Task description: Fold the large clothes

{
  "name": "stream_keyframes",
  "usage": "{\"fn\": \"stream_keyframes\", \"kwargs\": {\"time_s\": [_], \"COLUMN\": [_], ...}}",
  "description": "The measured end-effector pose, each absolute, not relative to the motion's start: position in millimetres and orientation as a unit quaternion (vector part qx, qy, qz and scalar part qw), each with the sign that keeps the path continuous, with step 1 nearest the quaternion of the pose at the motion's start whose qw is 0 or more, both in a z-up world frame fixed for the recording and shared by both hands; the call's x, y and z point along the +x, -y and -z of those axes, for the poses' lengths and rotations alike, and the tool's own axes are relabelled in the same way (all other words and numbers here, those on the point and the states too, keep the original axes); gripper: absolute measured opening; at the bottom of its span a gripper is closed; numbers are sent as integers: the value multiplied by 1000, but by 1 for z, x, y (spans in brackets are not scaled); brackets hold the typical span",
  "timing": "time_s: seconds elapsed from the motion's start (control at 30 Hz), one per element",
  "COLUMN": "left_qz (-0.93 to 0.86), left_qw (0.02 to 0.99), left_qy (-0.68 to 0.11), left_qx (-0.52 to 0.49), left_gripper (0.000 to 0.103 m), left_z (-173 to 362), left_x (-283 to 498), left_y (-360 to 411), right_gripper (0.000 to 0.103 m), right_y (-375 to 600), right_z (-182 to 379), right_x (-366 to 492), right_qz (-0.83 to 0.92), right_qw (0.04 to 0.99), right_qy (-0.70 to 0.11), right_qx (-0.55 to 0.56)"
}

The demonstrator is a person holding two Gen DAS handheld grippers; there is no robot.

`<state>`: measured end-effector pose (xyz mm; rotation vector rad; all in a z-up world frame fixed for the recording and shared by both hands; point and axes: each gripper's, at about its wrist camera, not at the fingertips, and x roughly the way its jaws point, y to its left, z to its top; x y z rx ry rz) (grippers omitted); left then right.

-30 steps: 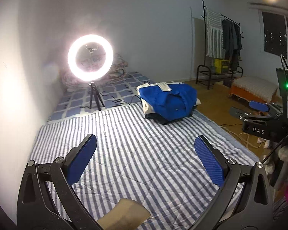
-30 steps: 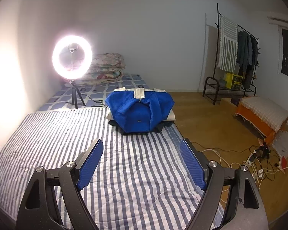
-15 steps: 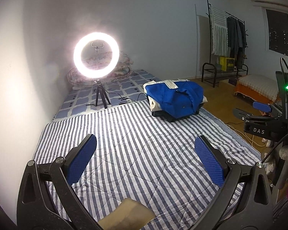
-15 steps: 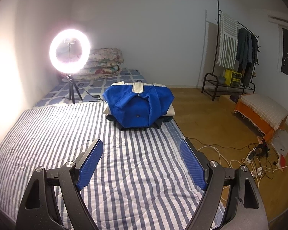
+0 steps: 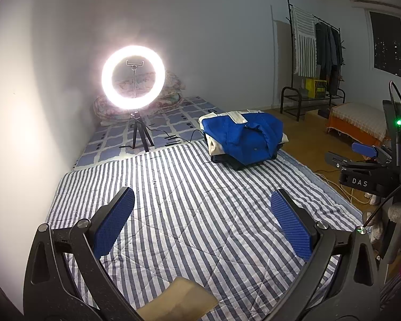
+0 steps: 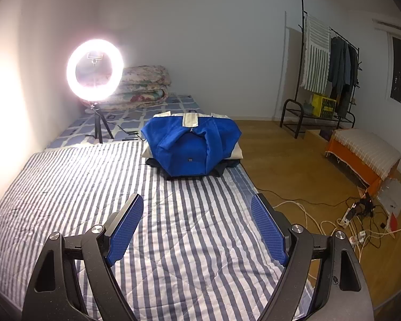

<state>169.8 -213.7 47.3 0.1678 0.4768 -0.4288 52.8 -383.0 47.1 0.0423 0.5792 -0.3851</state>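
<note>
Both wrist views have swung a little since a second ago: the blue garment (image 6: 191, 148) now sits larger and higher in the right camera's frame, and the ring light (image 5: 133, 77) has drifted toward 12 o'clock in the left camera's frame.

The left gripper (image 5: 201, 218) hovers over the striped quilt (image 5: 189, 208) with its jaws spread wide and nothing between the blue pads (image 5: 113, 226). The right gripper (image 6: 196, 224) is likewise released, its pads (image 6: 268, 231) well apart above the same quilt (image 6: 173, 240).

The blue garment (image 5: 247, 140) lies folded on top of a small stack of clothes at the quilt's far edge, about 1 o'clock from the left gripper and 12 o'clock from the right one, well apart from both. A cream piece and something dark show beneath it; how many items the stack holds is hard to tell.

The ring light (image 6: 95, 69) stands on a tripod at 11 o'clock, with rolled bedding behind it. A clothes rack (image 6: 323, 72) stands against the wall at 2 o'clock. A tan flap, possibly cardboard (image 5: 179, 299), shows at 6 o'clock in the left view.
</note>
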Motion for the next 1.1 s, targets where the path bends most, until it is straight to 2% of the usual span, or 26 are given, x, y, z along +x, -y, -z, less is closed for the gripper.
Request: {"fn": "stream_keyframes", "kwargs": {"time_s": [1.1], "left_qz": [208], "left_qw": [947], "left_qy": [-232], "left_qx": [80], "left_gripper": [103], "left_z": [-52], "left_x": [171], "left_y": [209], "right_gripper": [83], "right_y": [372], "right_z": [-45], "right_x": [54], "right_qz": [188], "right_qw": [940], "right_qy": [-284], "right_qx": [21]}}
